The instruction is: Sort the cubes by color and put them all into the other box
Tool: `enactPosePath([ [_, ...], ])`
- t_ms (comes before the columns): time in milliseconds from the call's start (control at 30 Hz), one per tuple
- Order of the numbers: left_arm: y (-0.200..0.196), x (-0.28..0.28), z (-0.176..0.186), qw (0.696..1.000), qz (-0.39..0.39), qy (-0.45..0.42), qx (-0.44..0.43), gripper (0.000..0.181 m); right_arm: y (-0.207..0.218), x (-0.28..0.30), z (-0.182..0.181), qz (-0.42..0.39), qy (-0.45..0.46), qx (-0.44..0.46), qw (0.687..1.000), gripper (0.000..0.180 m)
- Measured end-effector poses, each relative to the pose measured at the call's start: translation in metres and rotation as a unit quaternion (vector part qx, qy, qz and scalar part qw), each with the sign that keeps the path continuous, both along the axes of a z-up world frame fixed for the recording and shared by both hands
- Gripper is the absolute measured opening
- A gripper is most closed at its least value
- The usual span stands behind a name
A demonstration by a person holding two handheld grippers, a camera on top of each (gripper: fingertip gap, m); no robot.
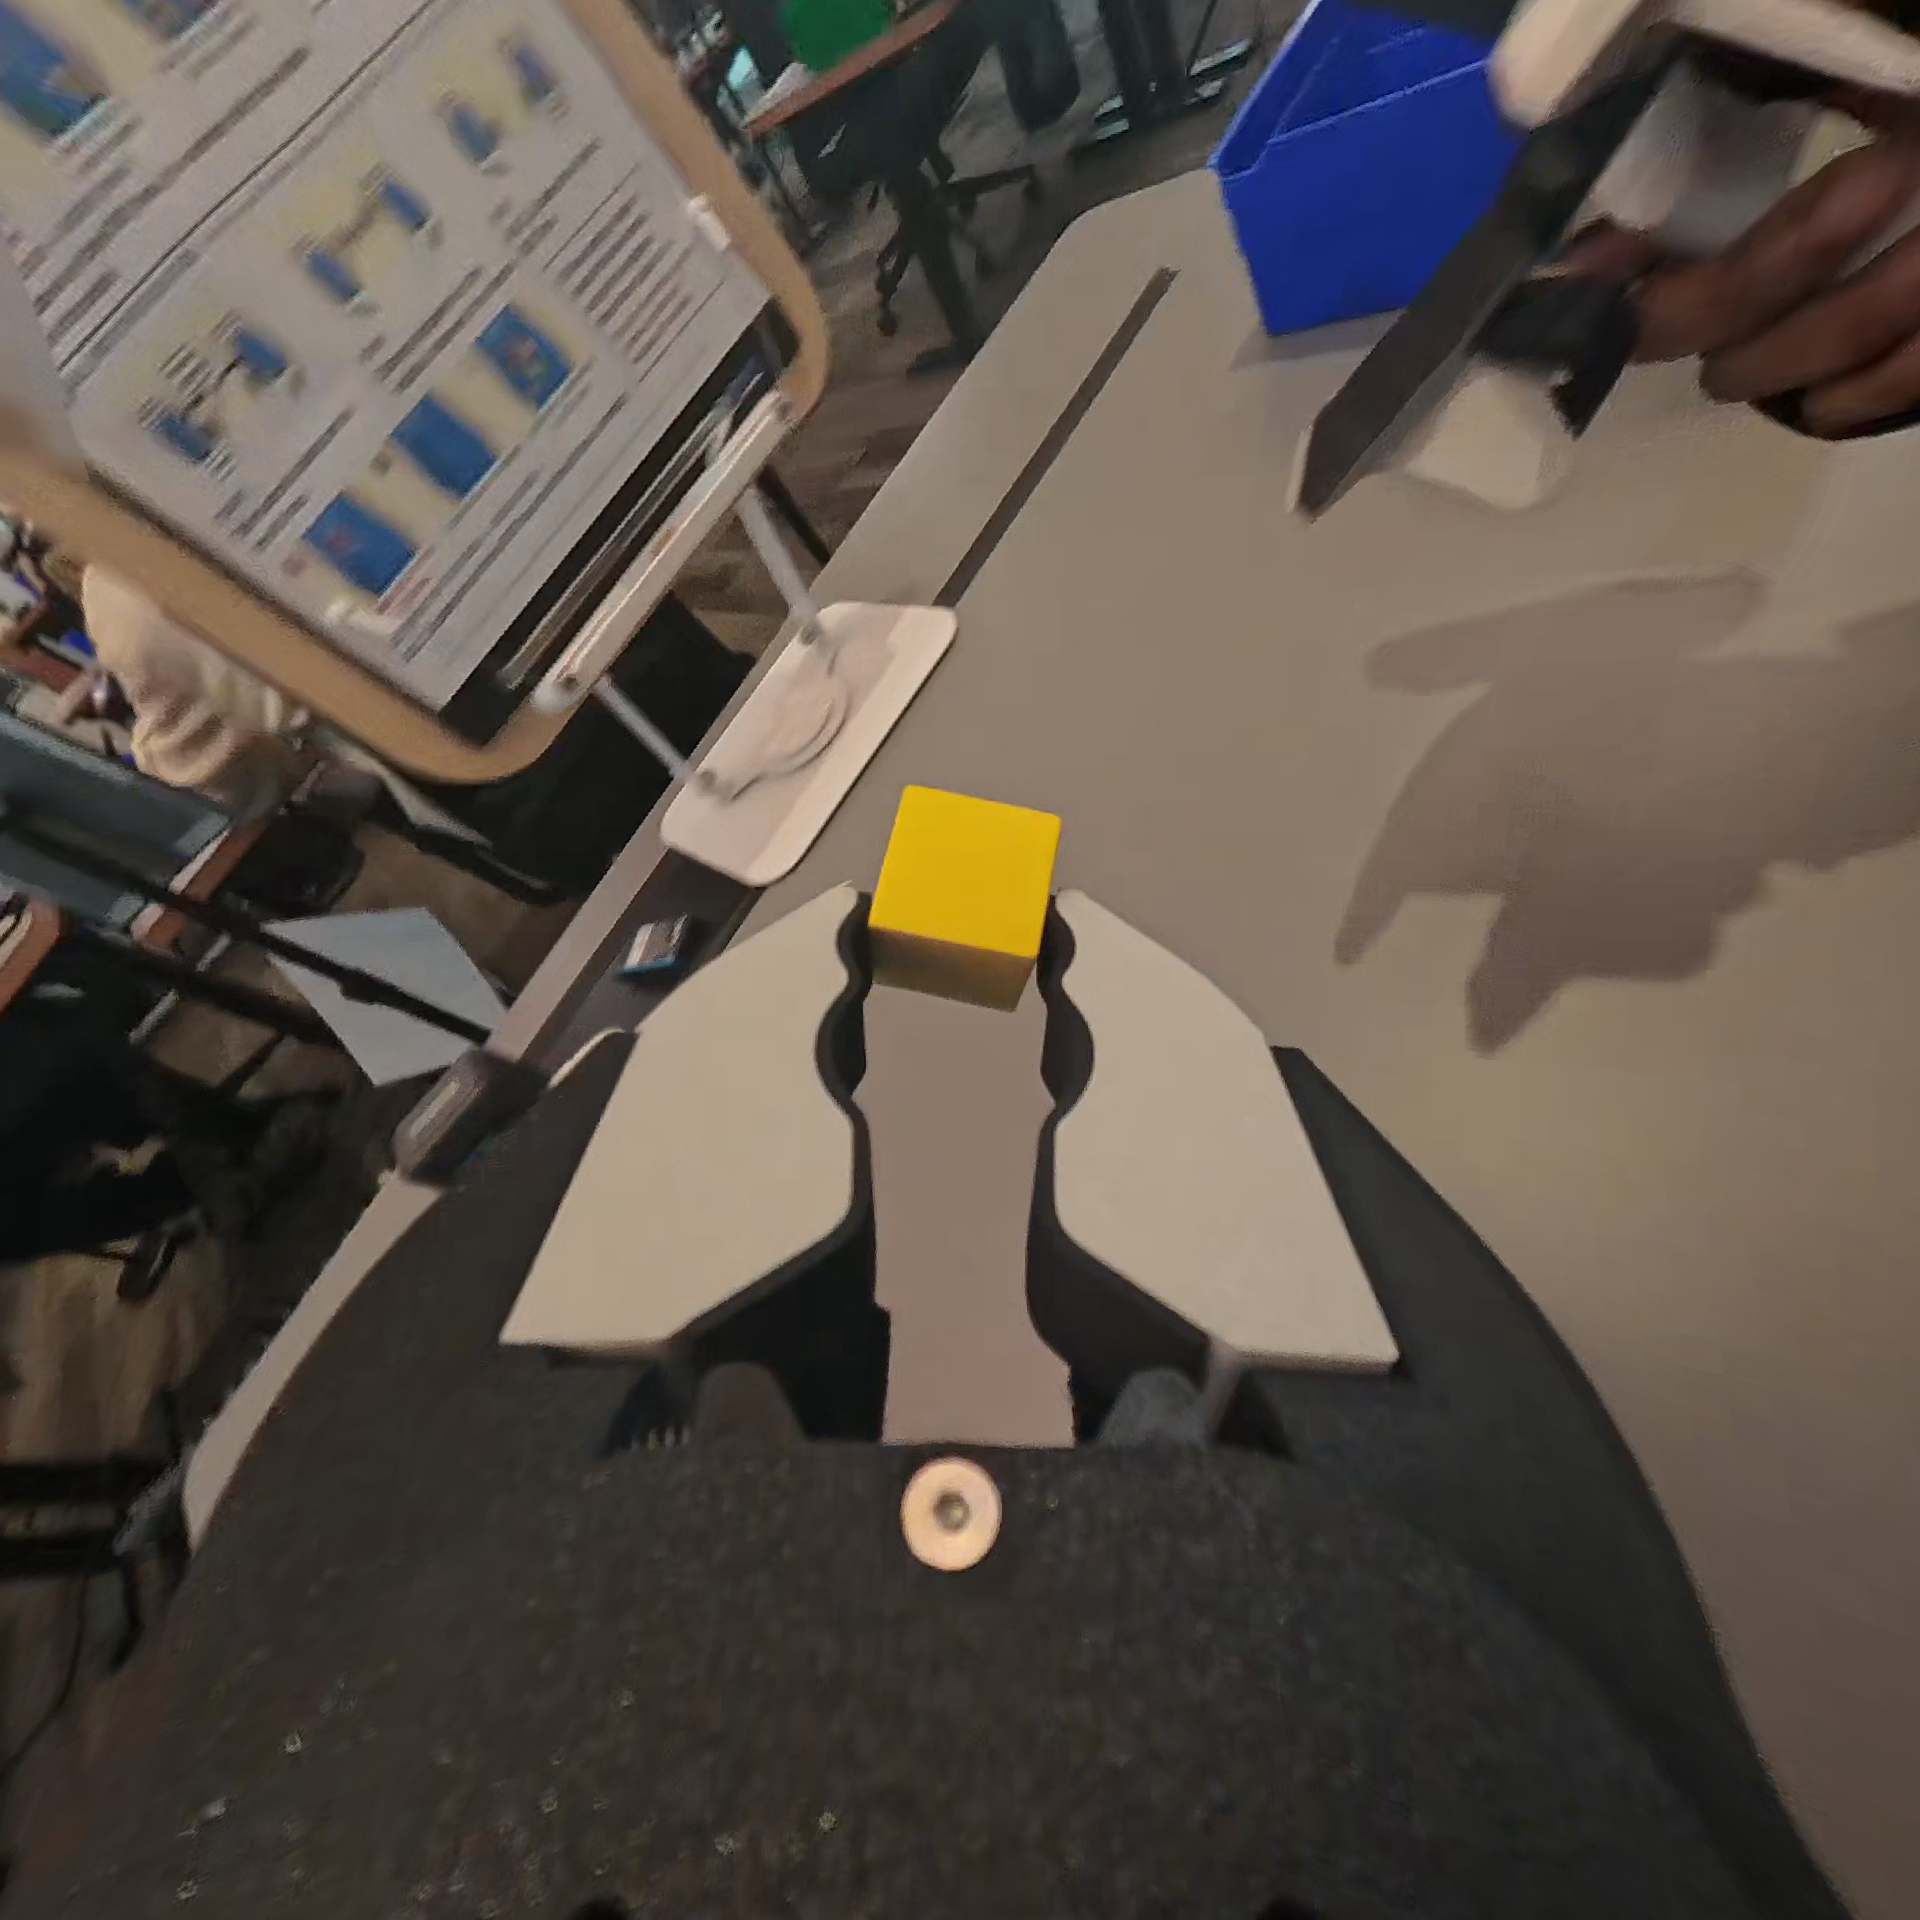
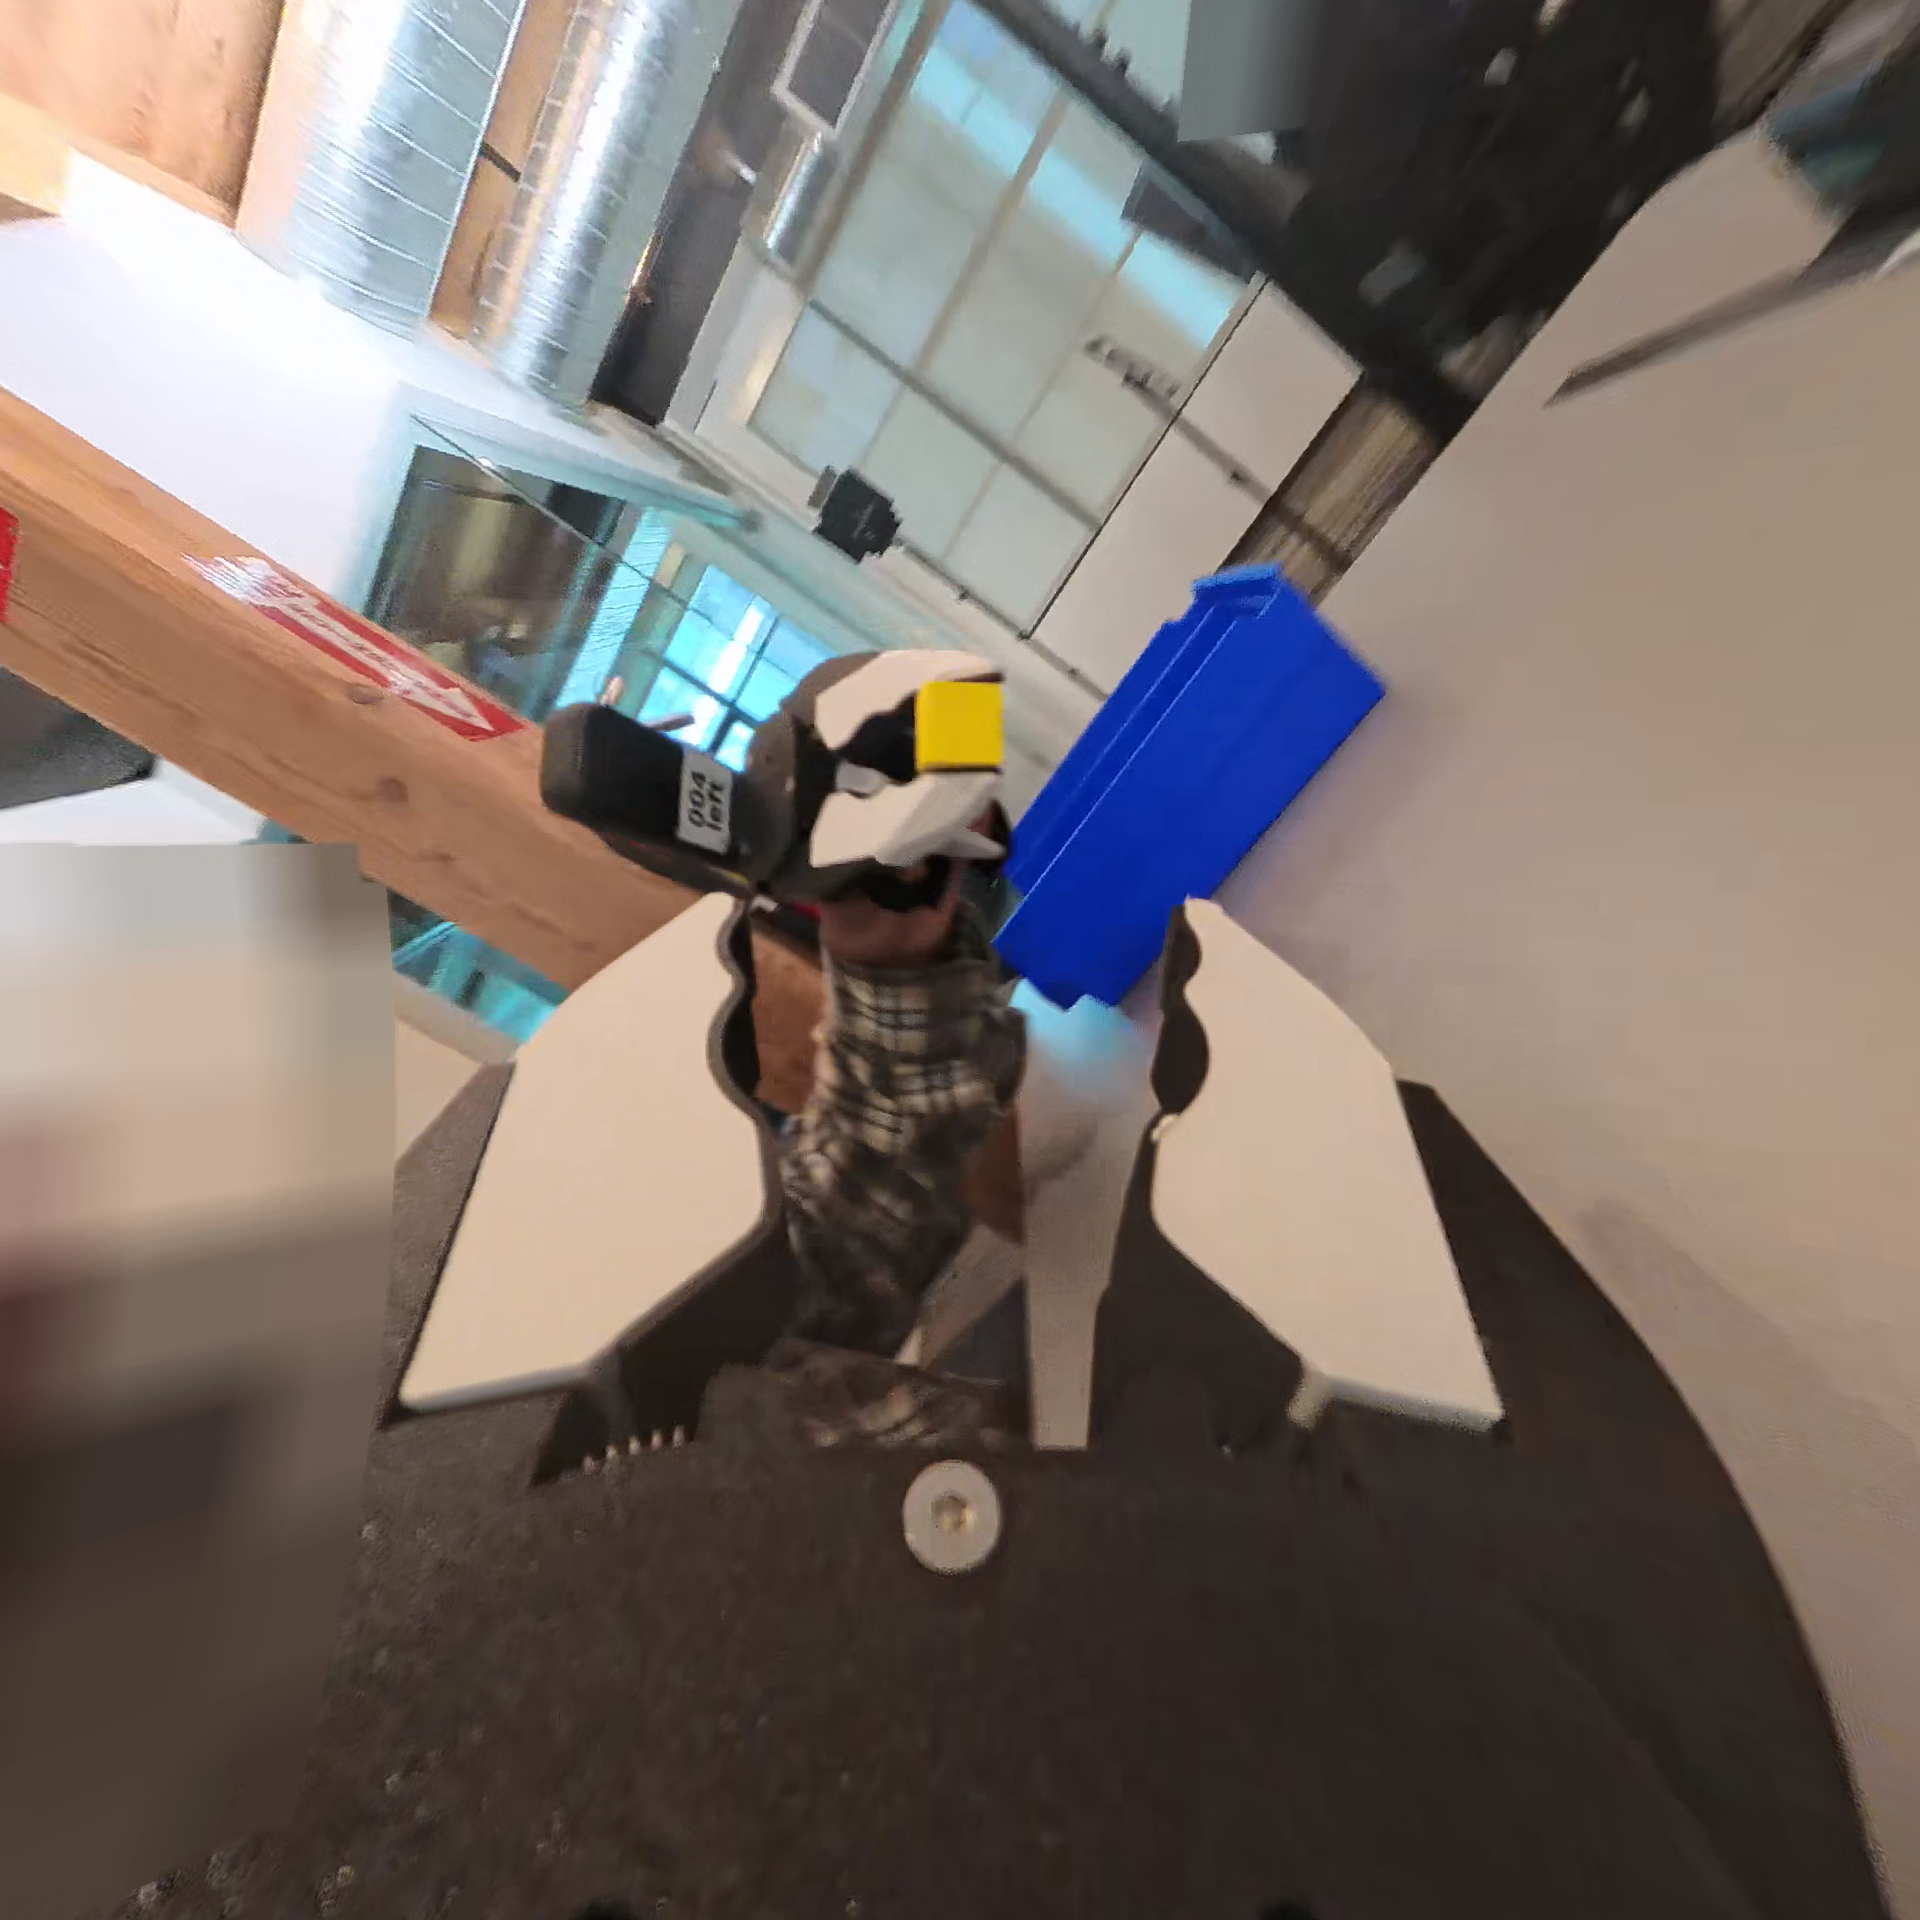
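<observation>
Left tongs [image 1: 961,935] pinch the yellow cube [image 1: 964,896] at the fingertips, above the counter [image 1: 1558,1195] near its left edge, ready for carriage. Right tongs [image 2: 961,971] are spread, empty. Blue box [image 1: 1361,197] stands at the far edge.

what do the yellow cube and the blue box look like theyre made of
Yellow cube, held in the left gripper: probably painted wood or hard plastic; its faces are flat, matte and evenly coloured, with crisp edges and no visible grain.
Blue box: likely moulded plastic; it has thin walls, a stepped rim and a uniform, saturated colour with a slight sheen.
</observation>
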State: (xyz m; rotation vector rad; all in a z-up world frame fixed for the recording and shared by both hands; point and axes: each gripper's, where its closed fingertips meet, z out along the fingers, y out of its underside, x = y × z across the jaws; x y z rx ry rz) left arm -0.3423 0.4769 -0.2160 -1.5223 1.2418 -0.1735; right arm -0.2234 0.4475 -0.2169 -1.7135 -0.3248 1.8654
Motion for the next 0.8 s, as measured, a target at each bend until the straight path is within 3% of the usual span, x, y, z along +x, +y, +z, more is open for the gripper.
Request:
enactPosePath([
  [133, -0.012, 0.063, -0.025, 0.999, -0.047, 0.003, 0.011, 0.03, -0.009, -0.024, -0.01, 0.043, -0.037, -0.048, 0.997, 0.073],
  [333, -0.027, 0.099, -0.034, 0.996, -0.091, -0.011, 0.002, 0.03, -0.007, -0.025, -0.023, 0.043, -0.096, -0.044, 0.993, 0.068],
  [433, -0.033, 0.107, -0.036, 0.995, -0.103, -0.014, 0.005, 0.03, -0.009, -0.028, -0.025, 0.059, -0.088, -0.051, 0.993, 0.059],
  [533, -0.035, 0.111, -0.033, 0.994, -0.105, -0.028, 0.012, 0.03, -0.017, -0.031, -0.023, 0.092, -0.067, -0.05, 0.992, 0.029],
  [700, -0.039, 0.124, -0.029, 0.988, -0.131, -0.079, 0.001, 0.03, -0.019, -0.017, -0.019, 0.085, -0.1, -0.003, 0.991, 0.028],
  [800, -0.042, 0.132, -0.029, 0.979, -0.153, -0.129, -0.029, 0.052, -0.013, 0.023, -0.005, 0.056, -0.12, 0.013, 0.991, 0.028],
])
